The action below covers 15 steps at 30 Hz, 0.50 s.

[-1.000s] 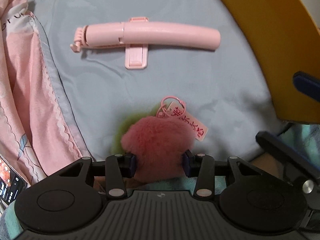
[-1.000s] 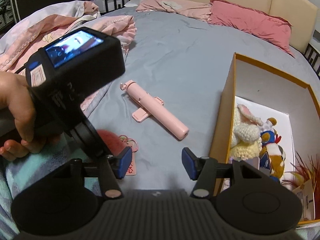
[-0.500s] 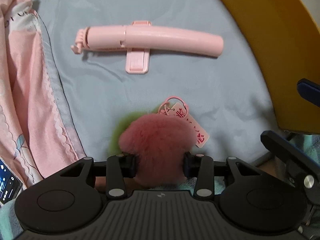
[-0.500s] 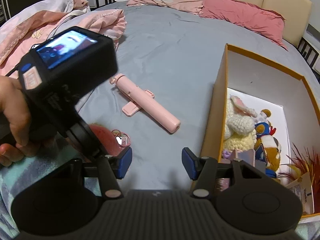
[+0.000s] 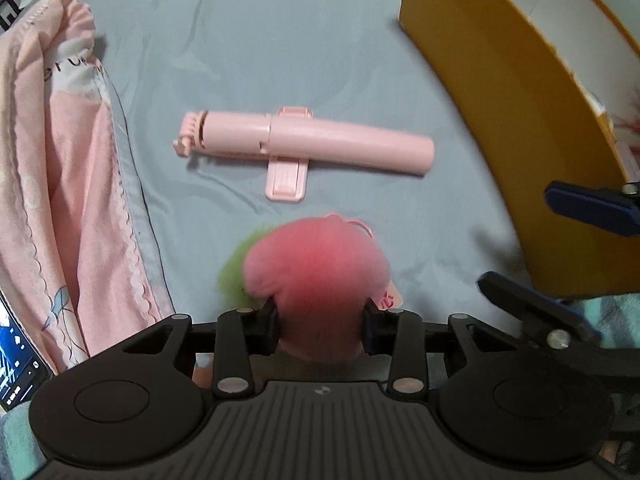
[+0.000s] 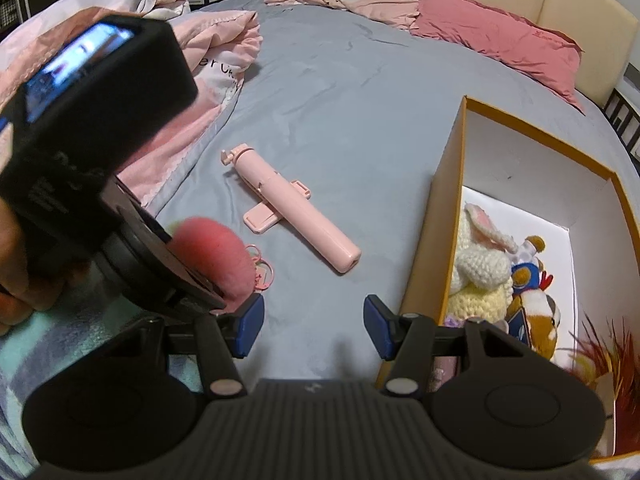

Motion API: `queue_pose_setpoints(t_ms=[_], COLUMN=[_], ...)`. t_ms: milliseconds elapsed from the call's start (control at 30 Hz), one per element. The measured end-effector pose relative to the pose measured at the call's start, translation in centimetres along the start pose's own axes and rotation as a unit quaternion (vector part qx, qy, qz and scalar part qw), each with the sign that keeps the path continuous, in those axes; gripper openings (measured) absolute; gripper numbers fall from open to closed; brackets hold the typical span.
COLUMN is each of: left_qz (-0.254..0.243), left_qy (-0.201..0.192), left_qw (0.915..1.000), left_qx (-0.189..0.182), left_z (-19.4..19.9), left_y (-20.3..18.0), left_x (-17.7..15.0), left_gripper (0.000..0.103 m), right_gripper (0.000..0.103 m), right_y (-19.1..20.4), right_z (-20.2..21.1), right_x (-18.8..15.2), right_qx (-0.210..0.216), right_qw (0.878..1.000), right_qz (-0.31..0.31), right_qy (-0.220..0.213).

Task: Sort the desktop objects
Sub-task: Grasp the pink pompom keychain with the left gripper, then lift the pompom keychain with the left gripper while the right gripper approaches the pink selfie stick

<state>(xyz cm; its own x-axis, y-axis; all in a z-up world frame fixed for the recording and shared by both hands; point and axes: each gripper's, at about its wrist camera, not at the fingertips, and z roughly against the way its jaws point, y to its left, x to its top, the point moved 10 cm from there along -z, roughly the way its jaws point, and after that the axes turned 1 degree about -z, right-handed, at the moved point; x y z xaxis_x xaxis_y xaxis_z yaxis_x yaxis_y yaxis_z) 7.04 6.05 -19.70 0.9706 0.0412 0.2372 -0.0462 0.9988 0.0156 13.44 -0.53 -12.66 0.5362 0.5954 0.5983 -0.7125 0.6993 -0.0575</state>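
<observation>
At the far left a pink quilt [image 5: 60, 184] lies bunched on the bed [image 5: 280, 40], a phone [image 5: 16, 364] peeking from under its edge. Beside it, the left hand-held gripper [image 5: 320, 322] is clamped on a pink pompom [image 5: 316, 276], the fur bulging out between the pads; a green tuft [image 5: 236, 268] and a key ring [image 6: 262, 270] with a tag hang off it. The likely trouble is that soft fur gives a poor grip, so the pompom could slip free on the way over, or the dangling ring could snag on the stick or the box wall. Just beyond lies a pink selfie stick [image 5: 308, 146], flat on the sheet and apart from the pompom. Further right, the right hand-held gripper [image 6: 314, 326] hovers with its jaws wide apart, holding nothing. At the far right stands the orange box [image 6: 440, 216], already holding plush toys [image 6: 484, 256]; its near wall looks tall enough to catch a low carry.
</observation>
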Motion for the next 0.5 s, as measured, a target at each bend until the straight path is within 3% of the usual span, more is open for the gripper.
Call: queue_pose_setpoints(t_ms=[133,200,400,500], left_qz=[0.025,0.033,0.048,0.068], left_qy=[-0.035,-0.049,-0.064,-0.079], left_qw=[0.9989,0.998,0.9955,0.9924], left_qx=[-0.016,-0.02,-0.051,-0.066], left_z=[0.9,1.5,1.2,0.7], left_y=[0.6,0.4,0.9,1.2], left_x=[1.9,2.0,3.3,4.2], left_gripper=[0.015,0.011,0.013,0.021], right_gripper=[0.057,0.057,0.057,0.057], right_y=[-0.1,-0.1,0.0,-0.1], right_z=[-0.3,-0.6,-1.4,-1.8], right_x=[0.6,1.0,1.7,2.0], right_qx=[-0.004,-0.005,-0.01,-0.007], right_qw=[1.0,1.0,0.999,0.998], right_qz=[0.012,0.019,0.047,0.051], right_qy=[0.001,0.004,0.015,0.019])
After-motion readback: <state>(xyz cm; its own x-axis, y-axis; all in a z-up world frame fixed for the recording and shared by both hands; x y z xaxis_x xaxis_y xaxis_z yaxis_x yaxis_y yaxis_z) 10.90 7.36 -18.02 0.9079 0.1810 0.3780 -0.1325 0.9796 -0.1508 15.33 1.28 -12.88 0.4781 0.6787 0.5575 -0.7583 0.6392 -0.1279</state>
